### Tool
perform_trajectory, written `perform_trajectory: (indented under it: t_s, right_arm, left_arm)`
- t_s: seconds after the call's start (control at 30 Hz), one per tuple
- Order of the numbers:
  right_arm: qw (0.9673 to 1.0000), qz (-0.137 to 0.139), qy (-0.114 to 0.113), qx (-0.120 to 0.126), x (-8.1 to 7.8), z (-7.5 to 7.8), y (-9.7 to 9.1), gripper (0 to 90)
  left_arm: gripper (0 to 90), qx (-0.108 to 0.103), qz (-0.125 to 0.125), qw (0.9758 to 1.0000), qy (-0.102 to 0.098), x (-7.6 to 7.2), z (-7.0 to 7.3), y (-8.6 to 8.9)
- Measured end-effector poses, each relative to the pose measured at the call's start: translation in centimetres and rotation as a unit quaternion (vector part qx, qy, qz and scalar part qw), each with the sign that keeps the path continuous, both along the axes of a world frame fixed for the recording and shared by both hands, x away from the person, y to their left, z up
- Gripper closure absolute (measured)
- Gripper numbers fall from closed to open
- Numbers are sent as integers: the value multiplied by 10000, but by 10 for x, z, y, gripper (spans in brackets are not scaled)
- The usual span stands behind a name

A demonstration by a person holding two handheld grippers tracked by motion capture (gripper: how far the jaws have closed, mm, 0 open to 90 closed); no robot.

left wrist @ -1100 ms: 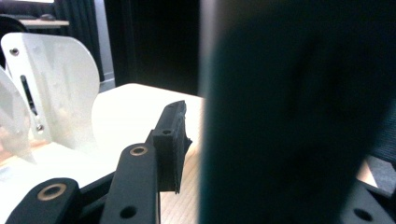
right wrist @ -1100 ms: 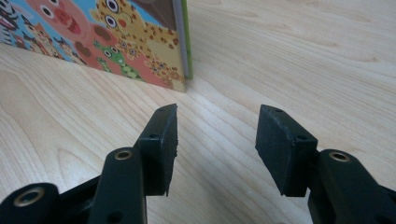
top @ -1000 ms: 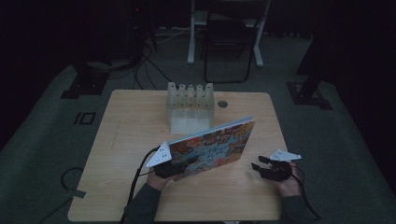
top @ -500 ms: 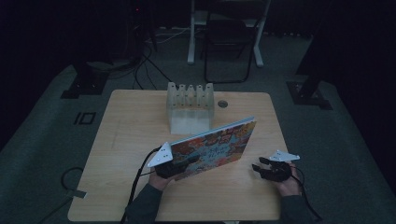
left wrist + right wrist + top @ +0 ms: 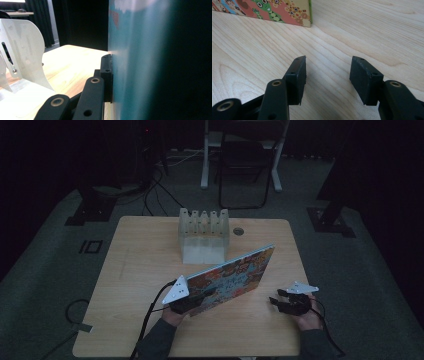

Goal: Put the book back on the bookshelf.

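A thin book with a busy, colourful cover (image 5: 235, 275) stands tilted on its edge on the wooden table (image 5: 140, 260), in front of a white slotted rack (image 5: 204, 232). My left gripper (image 5: 194, 303) is at the book's near left corner. Its jaws have just been closing with the book between them and are now shut on it. In the left gripper view one pad (image 5: 106, 72) presses flat on the teal cover (image 5: 140, 62), and the other jaw is hidden behind the book. My right gripper (image 5: 276, 298) rests low over bare wood to the book's right, open (image 5: 327, 80) and holding nothing, with the book's corner (image 5: 274, 10) beyond it.
The rack's white dividers (image 5: 25, 50) rise at the left of the left gripper view. A round cable hole (image 5: 238, 231) lies beside the rack. A folding chair (image 5: 247, 165) and stand feet sit on the dark floor behind the table.
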State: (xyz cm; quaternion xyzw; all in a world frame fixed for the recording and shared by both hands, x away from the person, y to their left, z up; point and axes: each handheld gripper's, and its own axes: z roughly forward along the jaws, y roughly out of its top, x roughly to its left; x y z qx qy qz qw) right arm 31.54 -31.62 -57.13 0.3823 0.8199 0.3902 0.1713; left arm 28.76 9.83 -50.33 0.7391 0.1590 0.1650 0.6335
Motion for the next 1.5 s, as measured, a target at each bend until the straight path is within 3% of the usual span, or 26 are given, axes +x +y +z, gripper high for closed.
perform_trajectory:
  t_s: [0.57, 1.1, 1.5]
  right_arm:
    - [10000, 18, -19, -47, -1, 0, 1, 449]
    - [10000, 23, -26, -51, -1, 0, 2, 447]
    - [10000, 52, -25, -59, -1, 0, 2, 427]
  left_arm:
    - [812, 26, 97, 9999, 49, -2, 4, -3]
    - [814, -178, 214, 9993, 236, -2, 11, 1]
    - [815, -139, 327, 9992, 184, -5, 16, 5]
